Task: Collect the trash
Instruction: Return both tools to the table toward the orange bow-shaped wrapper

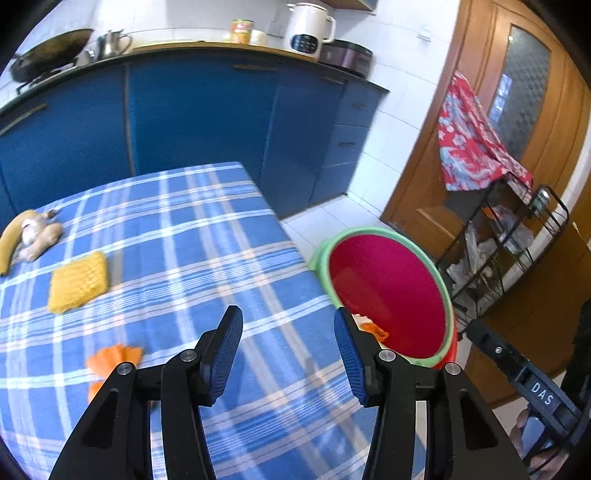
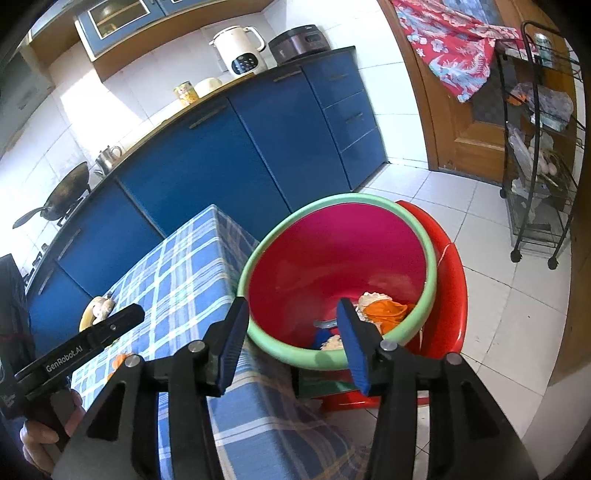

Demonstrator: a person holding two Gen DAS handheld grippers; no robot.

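The left gripper (image 1: 288,325) is spread wide and holds nothing; its black jointed arms end in flat blue pads (image 1: 227,349) with a fine ribbed grain. It hangs over a table draped in a blue-and-white plaid cloth (image 1: 177,229). The right gripper (image 2: 291,317) is likewise released and empty, its ribbed blue fingers poised above the near rim of the basin (image 2: 428,280).

That basin is round, smooth plastic, magenta inside with a pale green rim, and sits on a red plastic stool (image 2: 450,288) just beside the table's edge. Inside it, at the bottom, lie collected scraps: crumpled orange peel (image 2: 384,310), a pale ruffled piece and something blue partly hidden behind the right finger.

On the cloth, away from the basin, more trash lies loose: an orange peel scrap (image 1: 110,360) near the left gripper's left finger, a yellow knobbly square pad (image 1: 78,282) farther off, and at the far corner a banana (image 1: 13,236) touching a pale lumpy piece of ginger (image 1: 38,240).

Beyond the table run glossy blue cabinets (image 1: 199,107) under a dark counter bearing a wok (image 1: 48,51), a metal kettle, a white electric jug (image 1: 308,29) and a dark cooker. Beyond the basin stands a black wire cart (image 2: 539,155) before a wooden door, with a red floral cloth (image 1: 472,144) draped there.

The other handle reads "DAS" in the left view and "GenRobot.AI" in the right.
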